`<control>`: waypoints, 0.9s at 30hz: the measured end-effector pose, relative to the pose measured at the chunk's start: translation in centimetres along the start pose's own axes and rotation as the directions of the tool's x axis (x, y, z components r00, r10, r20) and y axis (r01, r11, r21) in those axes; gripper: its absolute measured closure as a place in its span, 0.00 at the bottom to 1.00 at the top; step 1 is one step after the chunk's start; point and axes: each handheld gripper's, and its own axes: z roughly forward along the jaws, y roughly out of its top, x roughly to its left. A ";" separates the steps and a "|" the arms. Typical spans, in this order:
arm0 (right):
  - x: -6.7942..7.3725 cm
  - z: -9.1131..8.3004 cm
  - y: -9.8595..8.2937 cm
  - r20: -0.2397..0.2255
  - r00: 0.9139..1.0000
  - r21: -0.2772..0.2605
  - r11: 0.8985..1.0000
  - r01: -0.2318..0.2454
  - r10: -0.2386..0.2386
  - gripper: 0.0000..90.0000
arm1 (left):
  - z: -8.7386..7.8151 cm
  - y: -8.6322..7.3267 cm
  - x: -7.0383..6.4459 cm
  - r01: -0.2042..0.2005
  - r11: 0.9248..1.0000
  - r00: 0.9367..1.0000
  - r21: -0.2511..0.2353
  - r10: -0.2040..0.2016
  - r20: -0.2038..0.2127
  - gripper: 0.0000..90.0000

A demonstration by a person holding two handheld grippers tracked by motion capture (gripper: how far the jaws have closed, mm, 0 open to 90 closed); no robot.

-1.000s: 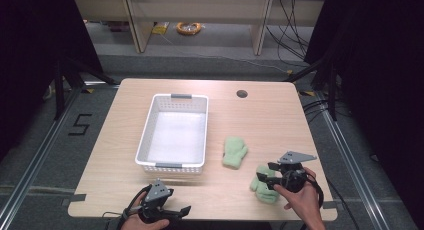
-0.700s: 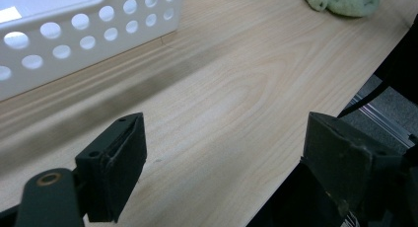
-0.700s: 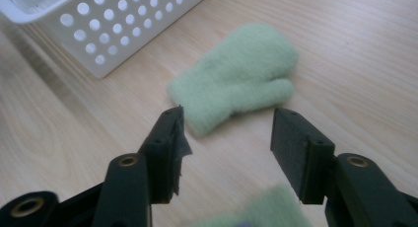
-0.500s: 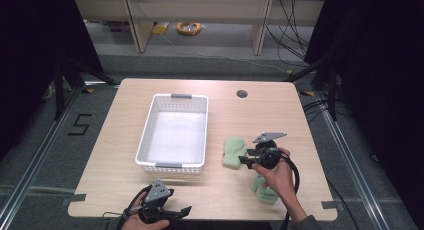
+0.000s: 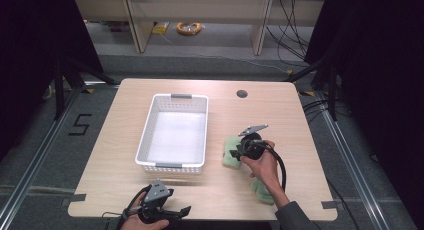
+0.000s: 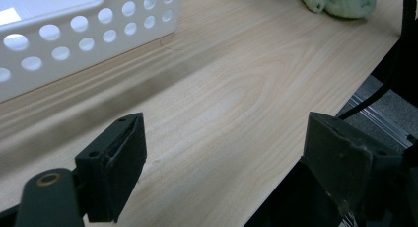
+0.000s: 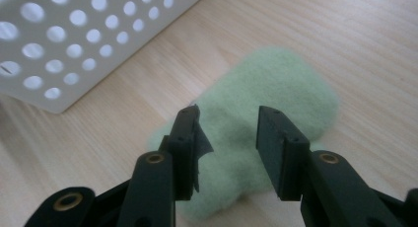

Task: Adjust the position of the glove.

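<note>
A white perforated basket [image 5: 172, 132] stands mid-table, and a pale green felt cloth [image 5: 230, 155] lies just right of it. My right gripper [image 5: 236, 151] hovers low over this cloth, held by a hand. In the right gripper view its jaws [image 7: 226, 126] are open, one on each side of the cloth's [image 7: 276, 84] middle, with the basket wall [image 7: 74, 34] at the upper left. A second green cloth [image 5: 262, 189] lies nearer the front edge, partly under the forearm. My left gripper [image 5: 180, 211] rests at the front edge, wide open [image 6: 226, 148] and holding nothing.
The wooden table [image 5: 125, 160] has a round cable hole [image 5: 242, 94] at the back right. In the left gripper view the basket [image 6: 74, 34] is at the upper left, a green cloth [image 6: 340, 0] at the top right, and the table's edge runs at the right.
My right gripper has moved from over the near cloth, forward and left, to the cloth beside the basket. The left gripper has stayed put.
</note>
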 end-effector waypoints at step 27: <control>-0.9 1.9 -0.5 -0.007 0.998 -0.003 0.998 0.062 -0.062 0.96 | 0.1 0.0 -0.1 0.001 1.000 1.000 -0.008 -0.001 0.000 0.18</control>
